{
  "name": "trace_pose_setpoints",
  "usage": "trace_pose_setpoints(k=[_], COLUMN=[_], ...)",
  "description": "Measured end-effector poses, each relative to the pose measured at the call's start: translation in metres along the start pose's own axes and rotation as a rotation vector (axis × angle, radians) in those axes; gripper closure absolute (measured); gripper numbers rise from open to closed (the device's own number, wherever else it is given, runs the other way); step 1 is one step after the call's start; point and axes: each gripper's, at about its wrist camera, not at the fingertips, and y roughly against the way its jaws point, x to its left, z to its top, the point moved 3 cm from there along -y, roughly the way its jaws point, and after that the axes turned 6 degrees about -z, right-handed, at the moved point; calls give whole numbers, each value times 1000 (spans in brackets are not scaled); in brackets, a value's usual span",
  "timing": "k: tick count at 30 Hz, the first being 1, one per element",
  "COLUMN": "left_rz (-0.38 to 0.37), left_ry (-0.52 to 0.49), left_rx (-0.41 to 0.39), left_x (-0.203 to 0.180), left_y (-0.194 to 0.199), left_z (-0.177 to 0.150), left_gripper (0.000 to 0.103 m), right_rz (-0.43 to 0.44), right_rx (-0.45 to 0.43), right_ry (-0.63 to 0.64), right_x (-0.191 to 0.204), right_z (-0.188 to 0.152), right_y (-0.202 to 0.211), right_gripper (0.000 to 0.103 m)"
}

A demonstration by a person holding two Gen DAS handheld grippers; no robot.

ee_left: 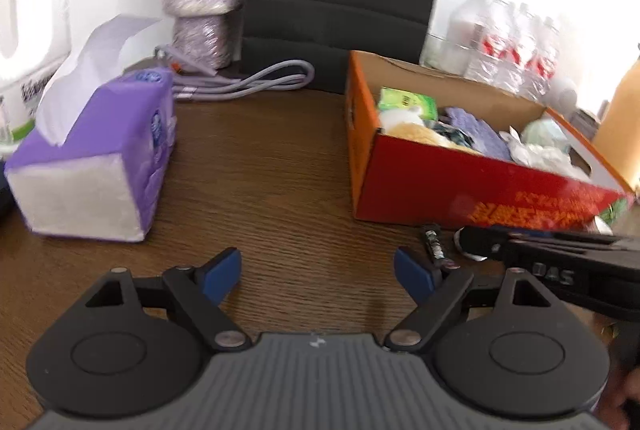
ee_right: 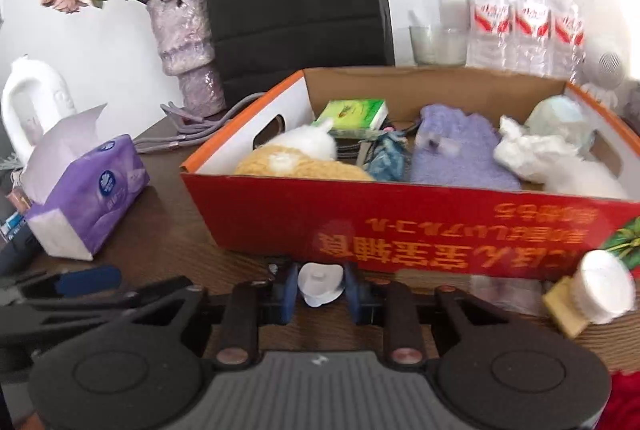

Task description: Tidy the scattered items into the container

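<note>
Down on the counter (ee_left: 280, 165), the right gripper (ee_right: 321, 289) pinches a small white piece (ee_right: 320, 284) just before the red box (ee_right: 400, 226). Beside it, the left gripper (ee_left: 318, 270) gapes wide, holding nothing.

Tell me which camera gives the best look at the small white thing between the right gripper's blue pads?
The right wrist view. There the small white object sits centred between the right gripper's blue pads, in front of the red box. The left wrist view shows that gripper only side-on at the edge, and the white object is mostly hidden.
</note>
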Motion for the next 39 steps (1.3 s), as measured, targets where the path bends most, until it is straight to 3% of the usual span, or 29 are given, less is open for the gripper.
trace_pose_setpoints(k=[3, 6, 9, 12, 13, 17, 21, 24, 28, 31, 34, 36, 39], left_rz=[-74, -102, -98, -78, -80, -100, -93, -133, -225, -222, -207, -229, -142], left_ry=[-46, -108, -150, -163, -164, -131, -137, -130, -62, -36, 0, 7, -6], left_rx=[-1, 37, 74, 74, 74, 32, -81, -164, -129, -43, 55, 73, 60], left_x=[-20, -47, -68, -78, -80, -84, -92, -93, -80, -71, -67, -68, -59], left_y=[-2, -16, -33, -40, -37, -9, 26, 40, 11, -34, -75, -93, -116], left_z=[2, 8, 9, 8, 7, -4, 7, 45, 120, 163, 179, 182, 189], left_gripper=[20, 31, 56, 91, 93, 94, 94, 94, 94, 94, 94, 94, 94], right_rz=[24, 22, 11, 1, -2, 11, 10, 1, -29, -43, -23, -14, 15], right_rx=[-38, -73, -93, -128, -135, -211, -276, -309, -331, -279, -157, -56, 56], right_ry=[7, -3, -21, -32, -46, -53, -64, -66, -45, -36, -45, -59, -102], right_x=[-11, -27, -43, -54, -57, -62, -65, -72, -97, -119, -137, -146, -155], right_z=[-9, -19, -27, -33, -34, -33, -21, 0, 62, 111, 143, 151, 155], right_y=[24, 46, 58, 68, 70, 89, 104, 117, 122, 107, 72, 40, -4], right_gripper=[79, 79, 79, 79, 79, 79, 79, 79, 79, 79, 79, 79, 79])
